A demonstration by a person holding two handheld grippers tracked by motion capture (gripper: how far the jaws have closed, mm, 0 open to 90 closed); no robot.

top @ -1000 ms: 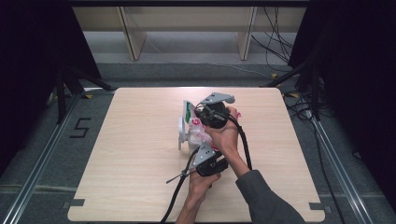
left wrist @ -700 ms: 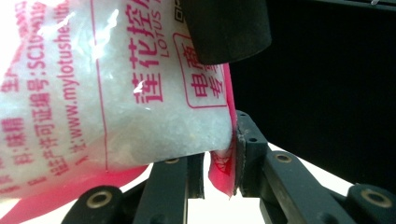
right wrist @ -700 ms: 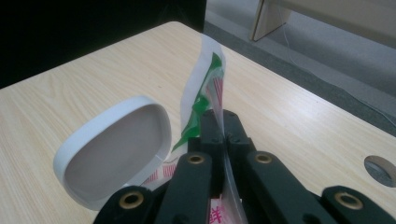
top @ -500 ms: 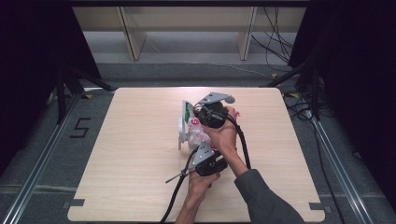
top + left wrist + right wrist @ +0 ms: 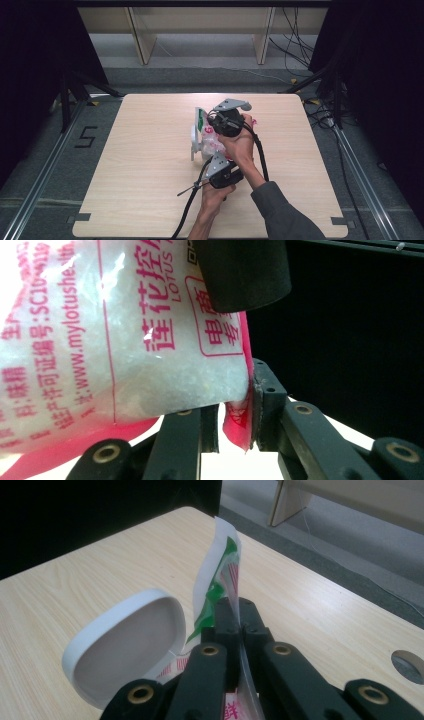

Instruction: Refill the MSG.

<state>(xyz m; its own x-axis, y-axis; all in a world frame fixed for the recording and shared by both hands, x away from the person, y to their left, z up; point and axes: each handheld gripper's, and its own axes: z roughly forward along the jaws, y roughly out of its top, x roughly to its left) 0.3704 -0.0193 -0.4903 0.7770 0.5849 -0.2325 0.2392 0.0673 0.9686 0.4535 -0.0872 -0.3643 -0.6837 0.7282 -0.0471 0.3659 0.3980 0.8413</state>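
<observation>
Both claws clamp one plastic bag of white grains, held over the middle of the bench. Left claw pinches the bag's pink bottom edge, jaws closed on it. Right claw is clamped tight on the bag's green-and-white top flap, which stands upright. White lid stands tilted just beside the bag, to the left in the right gripper view.

surface: light wooden table | on it: white lidded container, lid open
</observation>
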